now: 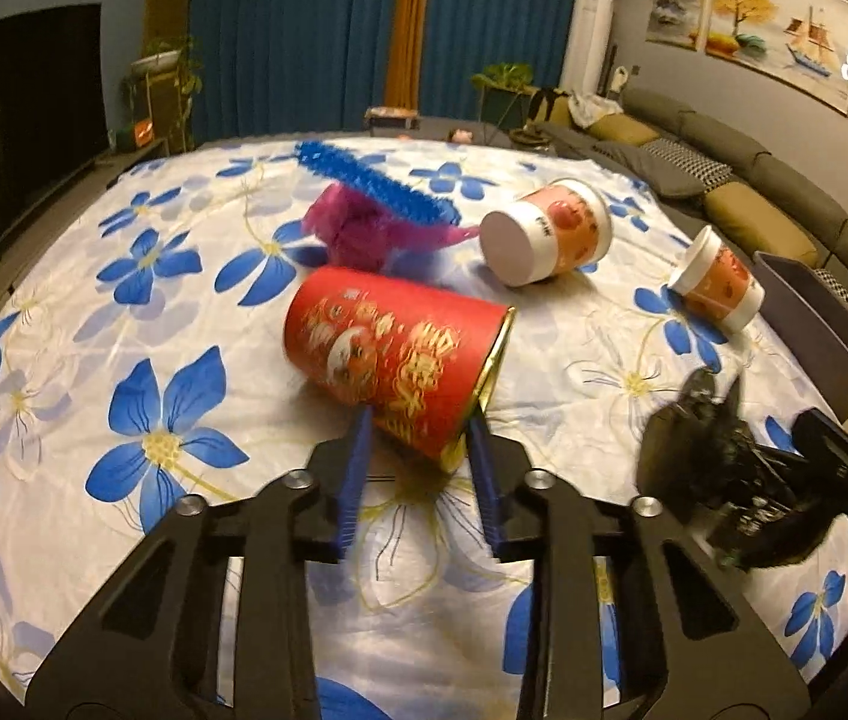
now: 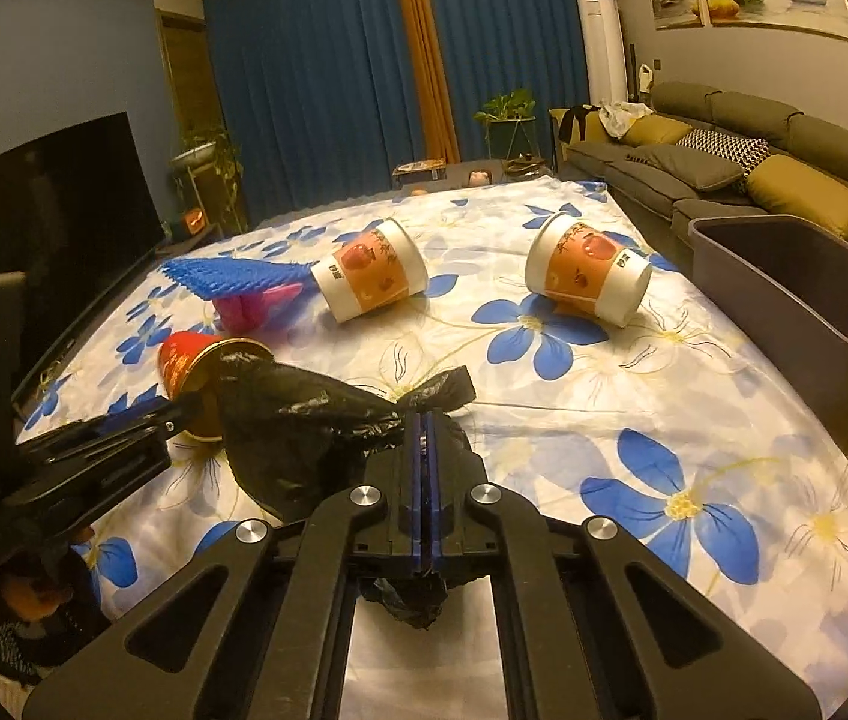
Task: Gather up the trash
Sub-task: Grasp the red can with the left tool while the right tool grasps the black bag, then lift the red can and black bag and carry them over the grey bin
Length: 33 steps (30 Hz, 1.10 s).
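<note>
A red can with gold print (image 1: pixel 393 354) lies on its side on the flowered tablecloth (image 1: pixel 123 312). My left gripper (image 1: pixel 420 429) is open, its blue pads either side of the can's gold-rimmed near end; whether they touch it I cannot tell. My right gripper (image 2: pixel 425 423) is shut on a black trash bag (image 2: pixel 303 414), which spreads toward the can (image 2: pixel 195 360). Two orange-and-white paper cups (image 2: pixel 372 276) (image 2: pixel 589 276) lie tipped over farther back. A blue spiky brush (image 1: pixel 375 186) rests on a pink crumpled item (image 1: pixel 357 228).
A grey bin (image 2: pixel 796 294) stands off the table's right edge. A sofa with cushions (image 2: pixel 724 174) runs along the right wall. A dark TV screen (image 2: pixel 39 222) is at the left. Blue curtains and plants are behind the table.
</note>
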### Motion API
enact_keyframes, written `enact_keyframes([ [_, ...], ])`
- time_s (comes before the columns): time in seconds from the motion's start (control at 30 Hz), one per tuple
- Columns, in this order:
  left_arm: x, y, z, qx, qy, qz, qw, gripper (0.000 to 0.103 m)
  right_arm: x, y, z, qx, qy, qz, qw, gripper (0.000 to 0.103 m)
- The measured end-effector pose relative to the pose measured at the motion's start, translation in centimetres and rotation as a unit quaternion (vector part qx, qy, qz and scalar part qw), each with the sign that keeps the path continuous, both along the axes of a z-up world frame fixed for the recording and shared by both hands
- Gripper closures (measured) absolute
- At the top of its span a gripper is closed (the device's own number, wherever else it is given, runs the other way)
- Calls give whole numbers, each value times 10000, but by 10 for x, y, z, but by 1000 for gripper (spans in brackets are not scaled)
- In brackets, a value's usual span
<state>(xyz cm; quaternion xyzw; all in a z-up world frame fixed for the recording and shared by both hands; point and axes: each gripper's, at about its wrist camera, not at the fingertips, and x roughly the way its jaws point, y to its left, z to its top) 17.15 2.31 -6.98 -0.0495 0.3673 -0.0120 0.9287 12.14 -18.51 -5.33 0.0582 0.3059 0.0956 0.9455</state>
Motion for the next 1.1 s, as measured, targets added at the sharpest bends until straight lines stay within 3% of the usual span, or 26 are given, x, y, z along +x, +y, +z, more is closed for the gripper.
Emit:
enact_keyframes([
  [0.27, -2, 9, 0, -107, 3, 150, 9998, 100, -13, -5, 11, 26, -206, 25, 9998, 101],
  [0.63, -36, 10, 24, -160, -544, 61, 9984, 100, -27, -12, 33, -23, -529, 43, 9986, 101],
  [1.1, -68, 0, 52, -315, -936, -188, 9949, 100, -44, -19, 60, -12, -908, 98, 9958, 101],
])
